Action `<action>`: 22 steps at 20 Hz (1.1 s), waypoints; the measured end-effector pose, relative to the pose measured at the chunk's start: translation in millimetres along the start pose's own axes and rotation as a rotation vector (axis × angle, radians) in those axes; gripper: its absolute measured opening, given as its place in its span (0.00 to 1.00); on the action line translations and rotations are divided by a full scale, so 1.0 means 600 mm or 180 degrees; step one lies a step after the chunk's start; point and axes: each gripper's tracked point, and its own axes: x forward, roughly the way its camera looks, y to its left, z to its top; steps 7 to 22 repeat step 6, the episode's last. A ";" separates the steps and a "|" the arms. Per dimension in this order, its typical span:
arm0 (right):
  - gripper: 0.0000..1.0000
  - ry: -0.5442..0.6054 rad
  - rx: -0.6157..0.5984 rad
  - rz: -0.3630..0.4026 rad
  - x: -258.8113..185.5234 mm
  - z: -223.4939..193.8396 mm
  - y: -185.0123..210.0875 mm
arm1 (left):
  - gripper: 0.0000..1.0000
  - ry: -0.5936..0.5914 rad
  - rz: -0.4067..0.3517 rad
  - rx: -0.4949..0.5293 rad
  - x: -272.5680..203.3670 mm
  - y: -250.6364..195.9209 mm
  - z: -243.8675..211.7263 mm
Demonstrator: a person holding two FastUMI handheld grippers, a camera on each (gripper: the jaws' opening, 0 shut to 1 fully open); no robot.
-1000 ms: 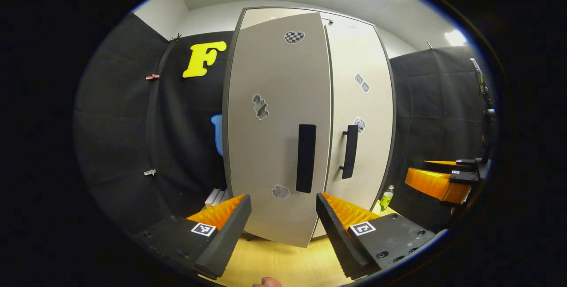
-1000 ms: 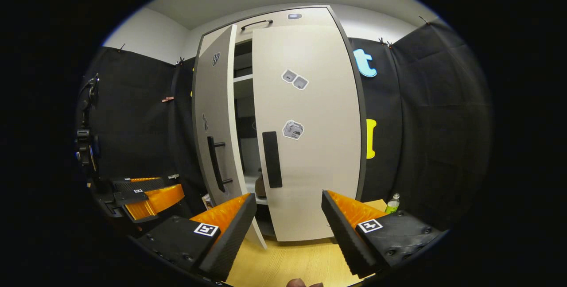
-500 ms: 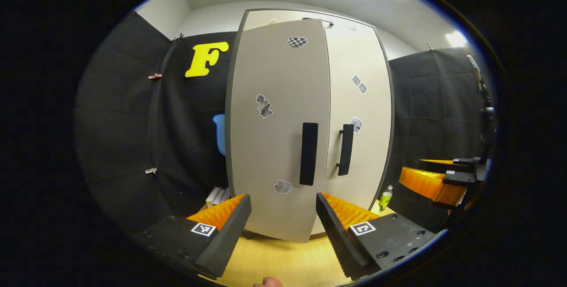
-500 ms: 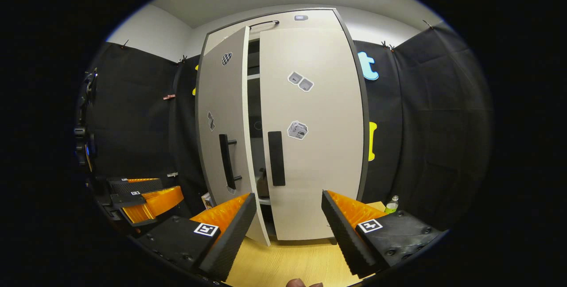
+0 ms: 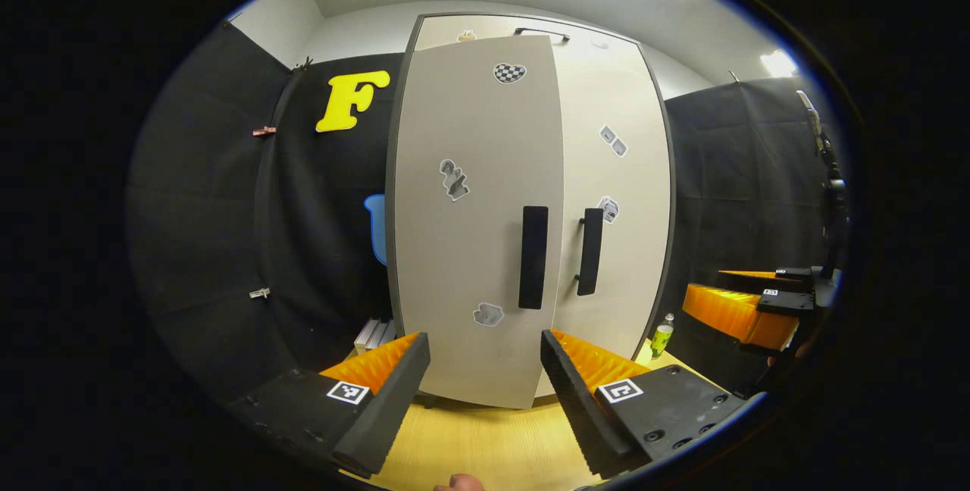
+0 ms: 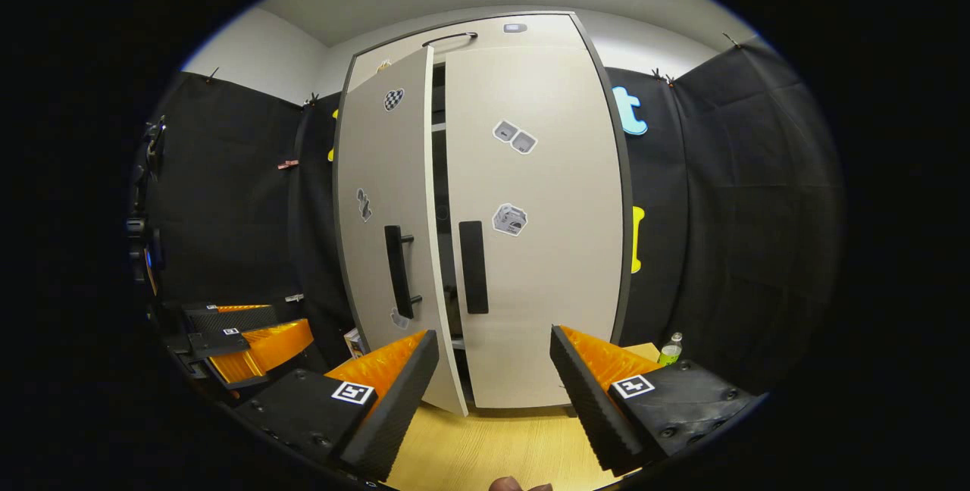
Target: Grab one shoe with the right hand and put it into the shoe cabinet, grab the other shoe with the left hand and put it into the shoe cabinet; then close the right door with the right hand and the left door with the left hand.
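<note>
The tall beige shoe cabinet [image 5: 485, 29] stands straight ahead. Its right door [image 6: 553, 279] lies flush, black handle [image 6: 473, 267] facing me. The left door [image 5: 462, 248] with its handle [image 5: 533, 257] is ajar, leaving a narrow dark gap [image 6: 438, 173] in the right gripper view; the shoes are hidden behind the doors. My left gripper [image 5: 485, 392] is open and empty, a short way off the left door. My right gripper [image 6: 492, 392] is open and empty before the right door. Each gripper also appears at the edge of the other's view: left gripper [image 6: 250, 339], right gripper [image 5: 746, 309].
A green bottle [image 5: 661, 337] stands on the wooden floor [image 5: 485, 445] at the cabinet's right foot. Some pale flat items [image 5: 371, 336] lean at its left foot. Black cloth walls close in on both sides.
The left door has swung further toward shut, and the gap between the doors has narrowed to a slit. Both grippers have stayed open and nearly still.
</note>
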 end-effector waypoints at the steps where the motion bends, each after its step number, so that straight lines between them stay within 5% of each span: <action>1: 0.98 -0.0001 0.0001 -0.0005 0.001 0.001 -0.001 | 0.94 0.0001 0.0000 0.0001 0.000 -0.001 0.000; 22: 0.98 -0.0001 -0.0010 -0.0002 0.001 0.000 -0.001 | 0.94 0.0009 0.0006 0.0011 0.001 -0.001 -0.001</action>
